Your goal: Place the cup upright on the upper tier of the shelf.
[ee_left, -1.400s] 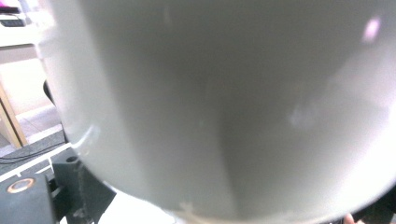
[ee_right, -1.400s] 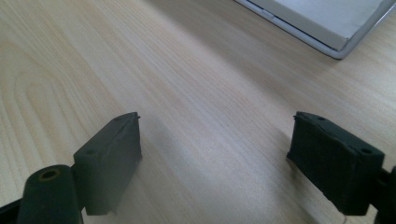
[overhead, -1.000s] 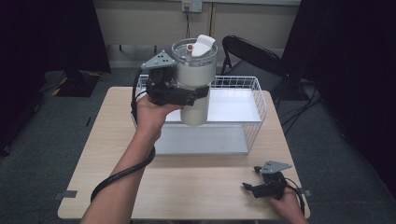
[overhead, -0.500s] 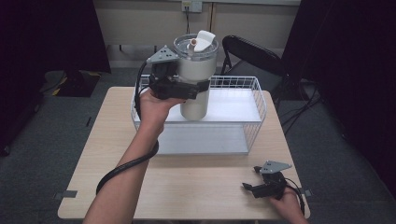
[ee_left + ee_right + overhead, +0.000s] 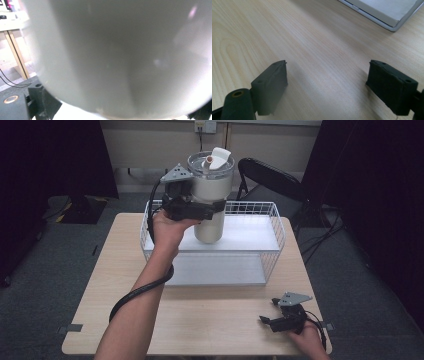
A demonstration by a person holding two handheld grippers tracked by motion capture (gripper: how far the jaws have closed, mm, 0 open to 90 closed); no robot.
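Left claw (image 5: pixel 212 211): squeezes the big white cup (image 5: pixel 212 195) — held up above the wire basket (image 5: pixel 274 227).
Cup: lid on, inside hidden.
Right claw (image 5: pixel 265 320): wide open, holding nothing — low on the table (image 5: pixel 210 320).

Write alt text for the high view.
The left claw grips a pale lidded tumbler and holds it up over a white wire basket on a wooden table. The right claw rests open near the table's front right corner, holding nothing.
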